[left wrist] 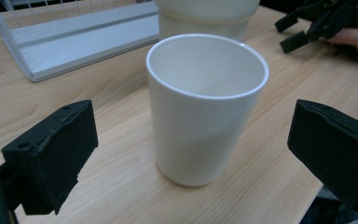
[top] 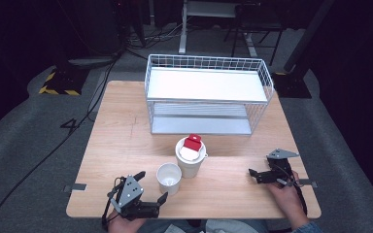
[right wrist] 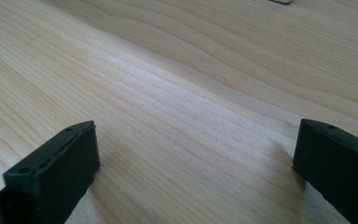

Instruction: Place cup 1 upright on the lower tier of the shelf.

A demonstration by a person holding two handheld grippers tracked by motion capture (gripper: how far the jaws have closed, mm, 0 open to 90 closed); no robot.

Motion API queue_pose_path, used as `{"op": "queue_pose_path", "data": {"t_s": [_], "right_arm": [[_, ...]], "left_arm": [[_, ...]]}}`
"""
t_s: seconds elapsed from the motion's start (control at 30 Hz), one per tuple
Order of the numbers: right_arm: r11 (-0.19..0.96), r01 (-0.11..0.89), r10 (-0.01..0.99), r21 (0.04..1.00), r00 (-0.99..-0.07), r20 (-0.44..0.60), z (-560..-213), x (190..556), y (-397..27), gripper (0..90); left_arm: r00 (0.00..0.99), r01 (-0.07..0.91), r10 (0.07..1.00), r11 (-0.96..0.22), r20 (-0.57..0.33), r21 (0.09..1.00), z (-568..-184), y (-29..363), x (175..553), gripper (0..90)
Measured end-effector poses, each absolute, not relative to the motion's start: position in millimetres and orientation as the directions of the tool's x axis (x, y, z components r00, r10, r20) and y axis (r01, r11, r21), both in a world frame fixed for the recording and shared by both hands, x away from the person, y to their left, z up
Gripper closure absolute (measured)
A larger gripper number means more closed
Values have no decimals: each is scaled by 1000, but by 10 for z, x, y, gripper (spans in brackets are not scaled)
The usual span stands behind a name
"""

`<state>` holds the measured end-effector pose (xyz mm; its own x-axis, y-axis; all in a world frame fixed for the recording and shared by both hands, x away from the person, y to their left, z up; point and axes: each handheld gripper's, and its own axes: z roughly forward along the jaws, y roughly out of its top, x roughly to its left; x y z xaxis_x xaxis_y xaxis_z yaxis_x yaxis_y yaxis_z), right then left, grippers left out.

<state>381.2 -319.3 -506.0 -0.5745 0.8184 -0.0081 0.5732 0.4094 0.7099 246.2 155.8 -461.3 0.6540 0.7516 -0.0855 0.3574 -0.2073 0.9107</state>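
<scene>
Nearest us, the left gripper [top: 151, 185] sits at the front edge of the wooden worktop [top: 116, 141], its fingers [left wrist: 51, 154] spread wide on either side of a white cup [left wrist: 205, 107] without touching it. The cup stands upright and empty; we judge it light, rigid and smooth, likely slippery, so a hold around the mid-wall, squeezed gently, seems best. Off to the side, the right gripper [top: 255, 175] rests low over bare wood, fingers [right wrist: 56, 172] spread. Just behind the cup stands a larger lidded cup [top: 191, 158] with a red tab; its contents are hidden. Farthest back, a white wire rack [top: 206, 94] has two empty shelves.
</scene>
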Motion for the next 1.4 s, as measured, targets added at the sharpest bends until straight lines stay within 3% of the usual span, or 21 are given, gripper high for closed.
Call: {"op": "queue_pose_path", "data": {"t_s": [1.03,1.27,1.4], "right_arm": [[410,573,818,710,-576,-7,-5060,3812,-3193,3],[410,573,818,710,-575,-8,-5060,3812,-3193,3],[410,573,818,710,-575,-8,-5060,3811,-3193,3]], "left_arm": [[608,384,788,-181,-100,906,-4895,1228,2687,56],[626,387,773,-193,-103,902,-4942,1194,2722,86],[640,386,764,-229,-80,894,-4966,1161,2729,166]]}}
